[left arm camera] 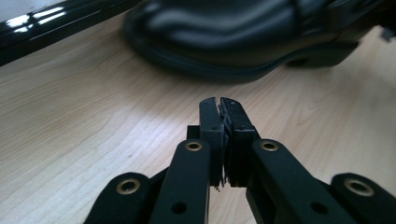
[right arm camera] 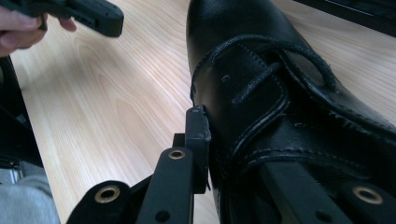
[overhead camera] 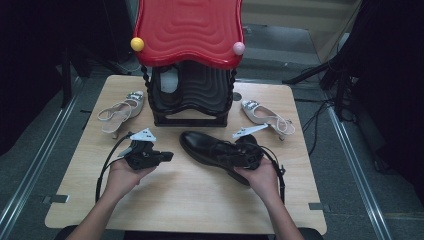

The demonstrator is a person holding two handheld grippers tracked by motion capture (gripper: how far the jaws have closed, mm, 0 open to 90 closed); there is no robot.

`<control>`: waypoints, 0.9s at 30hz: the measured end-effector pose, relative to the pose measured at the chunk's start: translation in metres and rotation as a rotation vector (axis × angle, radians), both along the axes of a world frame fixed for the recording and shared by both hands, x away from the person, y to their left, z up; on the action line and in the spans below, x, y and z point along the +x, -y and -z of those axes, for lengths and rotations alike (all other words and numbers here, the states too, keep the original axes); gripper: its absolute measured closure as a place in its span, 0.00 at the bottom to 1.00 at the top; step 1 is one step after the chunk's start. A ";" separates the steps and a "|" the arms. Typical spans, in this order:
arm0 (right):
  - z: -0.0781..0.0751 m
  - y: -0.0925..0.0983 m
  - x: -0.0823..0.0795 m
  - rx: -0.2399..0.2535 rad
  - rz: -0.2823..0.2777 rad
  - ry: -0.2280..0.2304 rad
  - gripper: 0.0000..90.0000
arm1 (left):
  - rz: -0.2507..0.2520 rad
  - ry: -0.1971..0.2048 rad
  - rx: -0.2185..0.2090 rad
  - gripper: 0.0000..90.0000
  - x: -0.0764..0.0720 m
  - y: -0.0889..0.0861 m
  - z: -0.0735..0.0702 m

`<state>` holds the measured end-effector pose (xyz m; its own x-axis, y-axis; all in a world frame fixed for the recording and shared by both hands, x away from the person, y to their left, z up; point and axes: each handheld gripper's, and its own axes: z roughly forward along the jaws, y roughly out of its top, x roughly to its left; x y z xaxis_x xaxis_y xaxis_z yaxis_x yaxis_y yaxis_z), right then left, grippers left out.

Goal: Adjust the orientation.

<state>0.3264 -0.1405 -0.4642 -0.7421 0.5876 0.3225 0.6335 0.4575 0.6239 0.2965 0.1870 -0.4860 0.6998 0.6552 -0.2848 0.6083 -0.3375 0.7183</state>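
A black leather lace-up shoe (overhead camera: 200,145) lies on its sole in the middle of the wooden table (overhead camera: 190,200), toe toward the left. My right gripper (overhead camera: 235,155) is shut on the shoe's side wall near the laces. In the right gripper view one jaw presses the outside of the shoe (right arm camera: 243,42) and the other reaches inside its opening. My left gripper (overhead camera: 170,156) is held just left of the shoe's toe, apart from it. Its jaws are shut with nothing between them (left arm camera: 219,103), and the shoe (left arm camera: 224,32) lies ahead of them.
A black shoe rack (overhead camera: 190,95) with a red wavy roof (overhead camera: 187,30) stands at the table's far middle. One pale heeled shoe (overhead camera: 120,111) lies to its left and another (overhead camera: 265,116) to its right. Bare tabletop stretches along the near edge.
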 end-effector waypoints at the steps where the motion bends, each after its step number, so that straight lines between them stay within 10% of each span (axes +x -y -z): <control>1: 0.001 -0.005 0.002 0.003 -0.001 -0.003 0.91 | -0.004 0.004 -0.003 0.95 -0.001 0.000 -0.001; 12: 0.012 -0.038 0.007 -0.020 0.007 0.006 0.90 | -0.019 -0.014 -0.003 0.97 0.001 0.000 0.004; 27: -0.003 -0.010 0.001 0.034 0.002 0.016 0.81 | -0.040 -0.010 0.022 1.00 0.007 0.005 0.010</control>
